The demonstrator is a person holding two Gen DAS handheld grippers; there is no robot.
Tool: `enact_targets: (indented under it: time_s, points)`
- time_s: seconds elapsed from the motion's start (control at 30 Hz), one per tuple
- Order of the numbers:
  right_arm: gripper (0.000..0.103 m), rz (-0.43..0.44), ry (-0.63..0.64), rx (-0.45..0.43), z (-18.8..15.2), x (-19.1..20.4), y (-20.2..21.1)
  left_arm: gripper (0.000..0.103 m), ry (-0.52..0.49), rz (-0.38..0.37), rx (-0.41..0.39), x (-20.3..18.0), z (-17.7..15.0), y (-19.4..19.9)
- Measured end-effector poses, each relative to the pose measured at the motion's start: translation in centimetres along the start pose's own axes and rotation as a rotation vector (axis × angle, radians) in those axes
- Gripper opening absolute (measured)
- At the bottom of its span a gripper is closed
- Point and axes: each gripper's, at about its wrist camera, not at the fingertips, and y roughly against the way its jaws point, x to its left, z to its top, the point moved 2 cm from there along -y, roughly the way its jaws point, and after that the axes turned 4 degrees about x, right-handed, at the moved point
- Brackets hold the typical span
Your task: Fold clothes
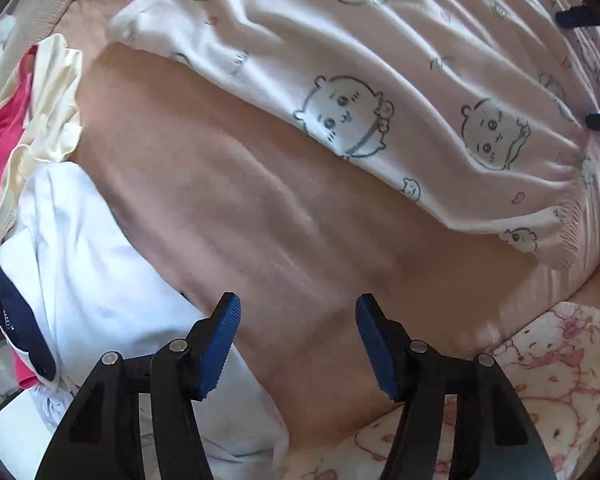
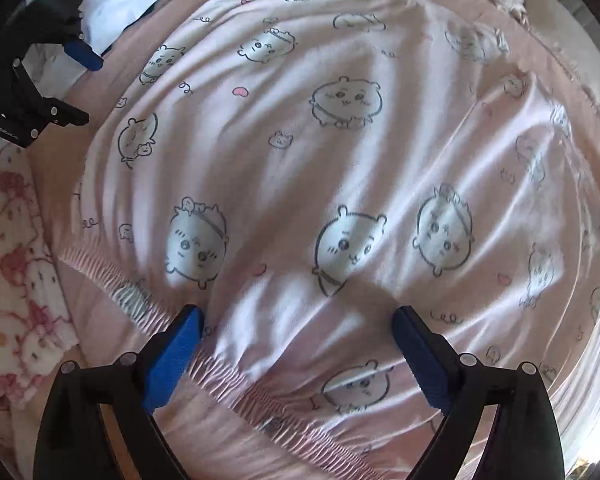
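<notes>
pink printed garment [image 2: 340, 140] flat on bed [image 1: 240, 208] | both claws apart, empty

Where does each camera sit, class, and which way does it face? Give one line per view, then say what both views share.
Left wrist: sits on the left gripper, facing down at the pink bedsheet; its own jaws stand open, empty, with a clothes pile at left.
Right wrist: sits on the right gripper, facing straight down at the cartoon-print garment; its own jaws are open over the ribbed waistband.
Shared: the garment, the bedsheet, and each other's gripper at a frame edge.
</notes>
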Motion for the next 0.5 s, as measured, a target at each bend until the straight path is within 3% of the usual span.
enact_targets:
  time_s: [0.1, 0.13, 0.2, 0.23, 0.3, 0.37, 0.43, 0.5]
  points:
    - [0.096, 0.065, -0.052, -0.14, 1.2, -0.4, 1.6, 0.058, 0.041, -0.101, -0.194, -0.3, 2.2, 2.6]
    - [0.096, 0.054, -0.059, -0.18, 1.8, -0.3, 1.4, 0.058, 0.028, -0.132, -0.216, -1.0, 3.0, 2.7]
    - [0.096, -0.023, -0.016, -0.175, 2.2, 0.3, 0.3, 0.058, -0.021, -0.207, -0.197, -2.7, 4.4, 1.7]
    - [0.096, -0.079, 0.024, -0.146, 2.2, 0.6, -0.5, 0.058, -0.051, -0.197, -0.16, -3.5, 4.7, 0.8]
    - [0.096, -0.184, 0.076, -0.11, 1.0, 0.3, -0.7, 0.064, -0.14, -0.091, -0.097, -4.3, 3.8, -0.6]
    - [0.1, -0.278, 0.101, -0.094, -0.8, -0.9, 0.2, 0.065, -0.157, -0.104, -0.068, -4.0, 2.8, -0.7]
    - [0.1, -0.298, 0.057, -0.138, -2.6, -3.4, 2.1, 0.065, -0.198, -0.158, -0.142, -4.2, 2.3, 0.3]
    - [0.1, -0.238, 0.005, -0.222, -3.1, -5.5, 3.7, 0.065, -0.283, -0.245, -0.296, -5.6, 2.5, 2.3]
